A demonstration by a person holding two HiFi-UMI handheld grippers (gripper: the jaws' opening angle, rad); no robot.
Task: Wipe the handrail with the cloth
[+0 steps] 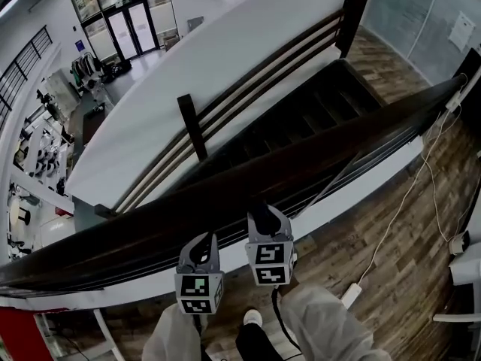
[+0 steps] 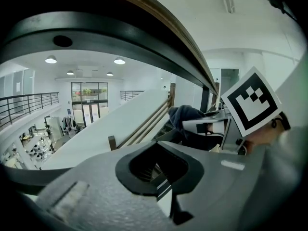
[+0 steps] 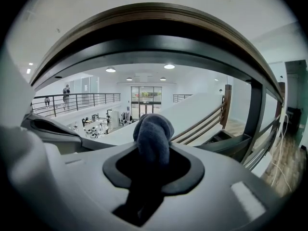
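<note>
The dark wooden handrail (image 1: pixel 301 168) runs from lower left to upper right across the head view, just ahead of both grippers. My right gripper (image 1: pixel 264 215) is shut on a dark blue-grey cloth (image 1: pixel 259 218), which sits against the near side of the rail. In the right gripper view the bunched cloth (image 3: pixel 153 136) sticks up from the jaws (image 3: pixel 153 170), with the handrail (image 3: pixel 159 23) arching above. My left gripper (image 1: pixel 201 241) is just left of it, below the rail, shut with nothing in it. The left gripper view shows its jaws (image 2: pixel 161 177) together, the handrail (image 2: pixel 144 13) overhead, and the cloth (image 2: pixel 185 115) to the right.
Beyond the rail a staircase (image 1: pixel 301 119) with its own railing and post (image 1: pixel 192 126) drops to a lower hall at the left. A white cable (image 1: pixel 409 194) and adapter (image 1: pixel 351 295) lie on the wood floor to the right. My legs and a shoe (image 1: pixel 253 318) are below.
</note>
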